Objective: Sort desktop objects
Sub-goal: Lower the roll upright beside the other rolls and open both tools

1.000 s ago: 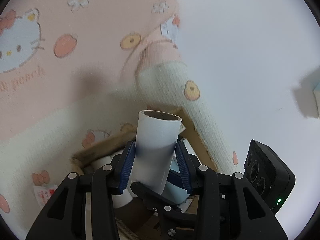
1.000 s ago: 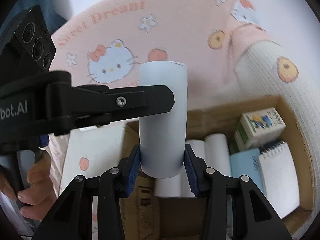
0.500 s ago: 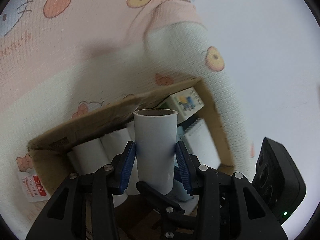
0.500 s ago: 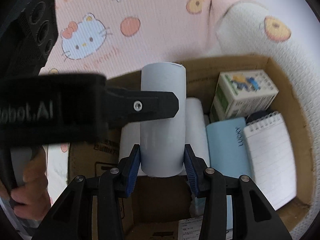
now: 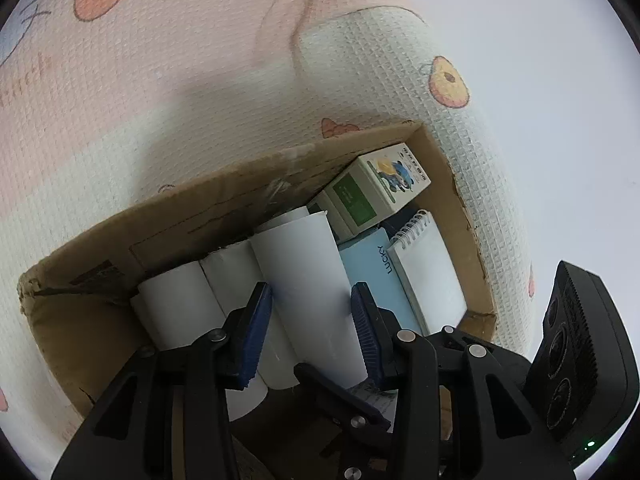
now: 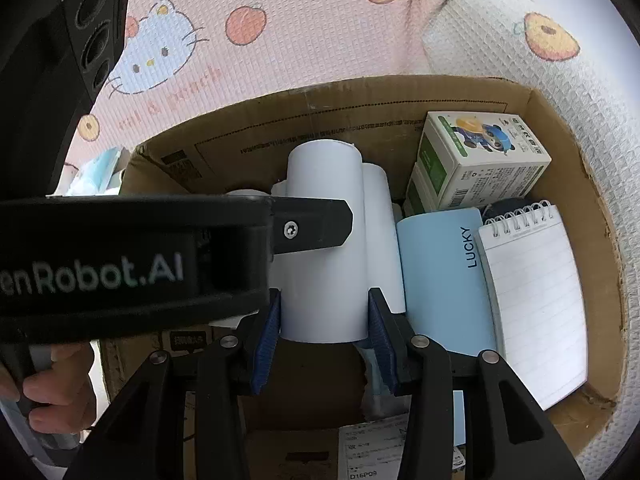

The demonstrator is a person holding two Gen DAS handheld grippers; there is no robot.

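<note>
Both grippers are clamping the same white paper roll (image 6: 324, 240), and I am bringing it down into the cardboard box (image 6: 400, 96). A second ago the roll was standing out against the pink cartoon mat (image 5: 160, 80) with the box only peeking in below; now the box fills both views and the roll is sitting low among the other rolls (image 5: 180, 304), so the carry looks nearly done and letting go is what I judge comes next.

I am seeing the left gripper (image 5: 312, 320) pressing its blue pads (image 5: 256, 328) on the roll's sides, its jaws partway apart to fit the roll's width. I am seeing the right gripper (image 6: 324, 320) doing likewise at the roll's near end, with the left gripper's finger crossing in front of the roll in that view.

I am reading the roll as lying along the row of white rolls, touching the one on its right, with the light blue booklet (image 6: 440, 272) just beside and the spiral notepad (image 6: 536, 304) and the small printed carton (image 6: 480, 164) further right. Whether the roll is already resting on the box floor I cannot tell.
</note>
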